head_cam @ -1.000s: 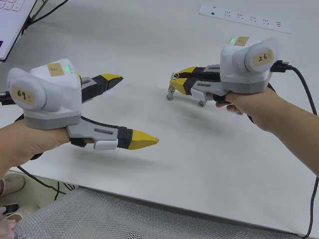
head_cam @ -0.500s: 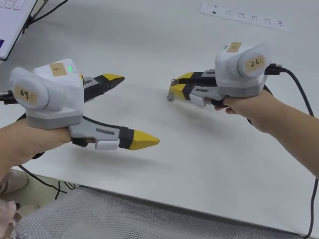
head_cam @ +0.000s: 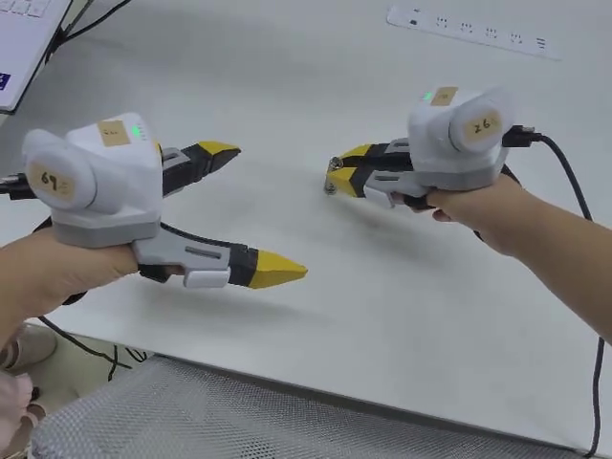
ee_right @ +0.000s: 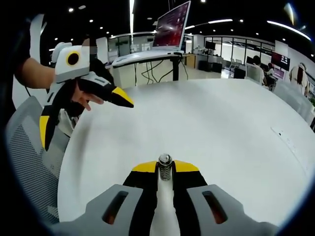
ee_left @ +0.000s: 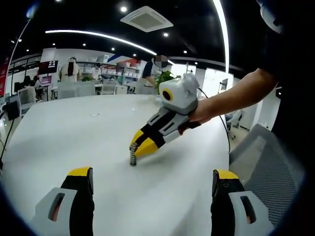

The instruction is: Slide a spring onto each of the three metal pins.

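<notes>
**Pin [ee_right: 165, 159] wearing a spring [ee_right: 165, 172], pinched in the right gripper [head_cam: 337, 174] over a white worktop [head_cam: 382, 316]**

The small pin stands upright toward the middle of the worktop. It is clamped between the yellow tips of the right gripper, whose jaws are closed on it. A short coil spring wraps the shaft just below the rounded head. In the left gripper view the pin's foot appears to meet the surface, though contact cannot be confirmed.

Both parts look light, rigid and probably slippery. The pin would likely roll if laid down, and the spring could pop away if squeezed across its coils. The safer hold seems to be on the shaft, leaving the coils free.

The left gripper [head_cam: 266, 210] hovers nearer the front-left edge, well apart from the pin. Its jaws are spread wide and hold nothing, with the tips aimed toward the pin.

Farther out, a power strip [head_cam: 469, 31] lies along the far edge and a laptop [head_cam: 24, 38] occupies the far-left corner. The right gripper's black cable [head_cam: 574, 191] trails toward the right edge, and a mesh chair [head_cam: 239, 411] sits below the near edge. The stretch of worktop between the grippers is bare, so the approach looks open.
</notes>
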`<state>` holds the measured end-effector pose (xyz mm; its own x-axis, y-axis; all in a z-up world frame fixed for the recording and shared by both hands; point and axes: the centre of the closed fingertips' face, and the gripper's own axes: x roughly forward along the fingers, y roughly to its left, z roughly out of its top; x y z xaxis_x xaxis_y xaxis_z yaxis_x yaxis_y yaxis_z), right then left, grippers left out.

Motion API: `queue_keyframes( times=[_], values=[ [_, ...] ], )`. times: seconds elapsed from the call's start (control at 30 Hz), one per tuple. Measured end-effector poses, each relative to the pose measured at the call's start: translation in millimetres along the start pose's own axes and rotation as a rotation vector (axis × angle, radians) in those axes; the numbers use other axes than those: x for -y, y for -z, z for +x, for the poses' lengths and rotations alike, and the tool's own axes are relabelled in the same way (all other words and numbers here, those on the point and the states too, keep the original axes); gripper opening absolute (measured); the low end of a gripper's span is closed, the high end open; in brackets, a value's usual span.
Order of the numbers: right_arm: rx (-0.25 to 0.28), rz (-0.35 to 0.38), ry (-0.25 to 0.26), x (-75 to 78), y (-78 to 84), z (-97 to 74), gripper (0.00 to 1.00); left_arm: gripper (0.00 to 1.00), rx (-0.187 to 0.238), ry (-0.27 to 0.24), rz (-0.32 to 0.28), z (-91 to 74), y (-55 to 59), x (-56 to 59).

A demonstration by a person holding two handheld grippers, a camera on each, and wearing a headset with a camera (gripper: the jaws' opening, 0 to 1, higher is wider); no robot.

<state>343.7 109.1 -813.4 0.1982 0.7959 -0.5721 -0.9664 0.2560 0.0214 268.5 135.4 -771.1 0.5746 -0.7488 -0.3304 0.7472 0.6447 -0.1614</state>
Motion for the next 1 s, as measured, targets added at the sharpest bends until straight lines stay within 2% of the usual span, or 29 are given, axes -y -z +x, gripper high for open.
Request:
queue_keyframes(
  times=[0.5, 0.87, 1.0],
  values=[
    [-0.013, 0.021, 0.007, -1.3, 2.4, -1.3, 0.13, 0.98, -0.003, 0.002, 0.003, -3.0, -0.9, 1.7],
    [0.013, 0.018, 0.002, -4.0, -5.5, -4.6, 0.15, 0.98, -0.003, 0.001, 0.015, -2.1, -7.1, 4.4],
    [0.036, 0.005, 0.006, -5.3, -11.8, -11.1, 0.16, 0.98, -0.003, -0.005, 0.018, -1.8, -10.6, 3.9]
  ],
)
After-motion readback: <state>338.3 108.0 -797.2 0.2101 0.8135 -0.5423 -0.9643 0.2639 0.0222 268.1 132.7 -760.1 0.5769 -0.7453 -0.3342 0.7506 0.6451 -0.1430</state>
